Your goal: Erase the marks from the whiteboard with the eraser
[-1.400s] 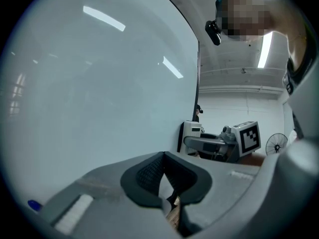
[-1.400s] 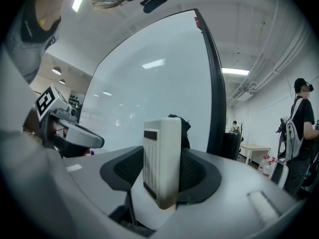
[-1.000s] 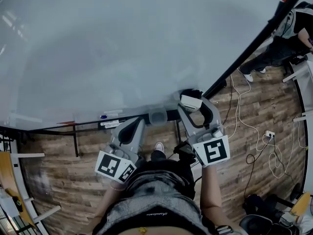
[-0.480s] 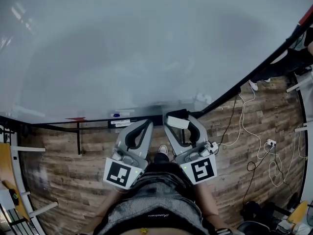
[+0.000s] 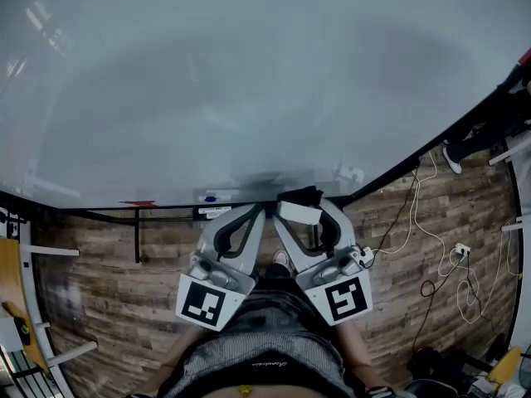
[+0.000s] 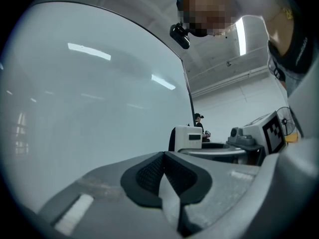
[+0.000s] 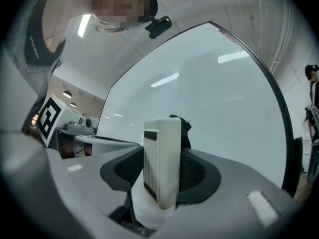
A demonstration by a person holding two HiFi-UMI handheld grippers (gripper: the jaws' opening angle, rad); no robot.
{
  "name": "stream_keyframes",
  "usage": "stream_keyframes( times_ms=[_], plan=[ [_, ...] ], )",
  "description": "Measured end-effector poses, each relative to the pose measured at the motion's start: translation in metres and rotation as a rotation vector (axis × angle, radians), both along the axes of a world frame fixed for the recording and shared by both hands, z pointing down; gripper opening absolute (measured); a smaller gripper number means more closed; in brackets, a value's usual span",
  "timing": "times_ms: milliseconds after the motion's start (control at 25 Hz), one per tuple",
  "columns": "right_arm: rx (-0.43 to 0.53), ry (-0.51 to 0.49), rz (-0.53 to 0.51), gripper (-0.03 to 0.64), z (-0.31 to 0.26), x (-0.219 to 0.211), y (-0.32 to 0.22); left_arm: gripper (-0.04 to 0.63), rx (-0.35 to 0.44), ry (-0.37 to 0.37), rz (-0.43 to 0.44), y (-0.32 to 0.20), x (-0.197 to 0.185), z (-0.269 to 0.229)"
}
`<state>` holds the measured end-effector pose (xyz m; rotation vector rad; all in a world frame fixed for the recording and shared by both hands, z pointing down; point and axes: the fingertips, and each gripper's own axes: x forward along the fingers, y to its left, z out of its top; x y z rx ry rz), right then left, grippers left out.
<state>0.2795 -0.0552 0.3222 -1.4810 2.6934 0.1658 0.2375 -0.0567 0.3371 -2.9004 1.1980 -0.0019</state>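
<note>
Nearest the camera in the head view, the marker cubes (image 5: pixel 203 303) of both tools sit just above the person's lap, side by side and apart. The left gripper (image 5: pixel 253 212) points up toward the board's lower edge. Only the left gripper view shows its state: the left gripper (image 6: pixel 163 169) has its ribbed pads (image 6: pixel 147 171) pressed together with nothing between them. The right gripper (image 5: pixel 309 215) stands just beside it. The right gripper view shows the right gripper (image 7: pixel 162 171) clamped on the eraser (image 7: pixel 163 151), a white block held upright with its dark felt side turned toward the board. The eraser (image 5: pixel 297 212) lies at the board's bottom edge, near the marker ledge (image 5: pixel 178 210); whether it touches the surface cannot be told.

The left gripper view alone shows the eraser (image 6: pixel 189 138) from the side and a distant person (image 6: pixel 198 118) behind it. The head view alone shows the wood floor (image 5: pixel 99 288) and loose cables (image 5: pixel 411 222) to the right.

Beyond, the whiteboard (image 5: pixel 249 81) fills the upper field in even pale grey. Its black frame (image 5: pixel 440 143) runs diagonally at the right.
</note>
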Motion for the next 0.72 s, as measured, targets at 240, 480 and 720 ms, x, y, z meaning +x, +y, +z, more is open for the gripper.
stream_keyframes(
  times_ms=[240,480,720],
  plan=[
    [-0.016,0.019,0.002,0.206,0.003,-0.007,-0.003,0.003,-0.013,-0.001,0.010,-0.002,-0.006,0.003],
    [-0.030,0.028,0.008,0.206,0.005,-0.009,-0.002,0.003,-0.029,0.005,0.019,-0.002,-0.008,0.005],
    [-0.034,0.034,0.010,0.206,0.006,-0.015,0.000,0.003,-0.034,0.012,0.026,0.000,-0.013,0.006]
  ],
)
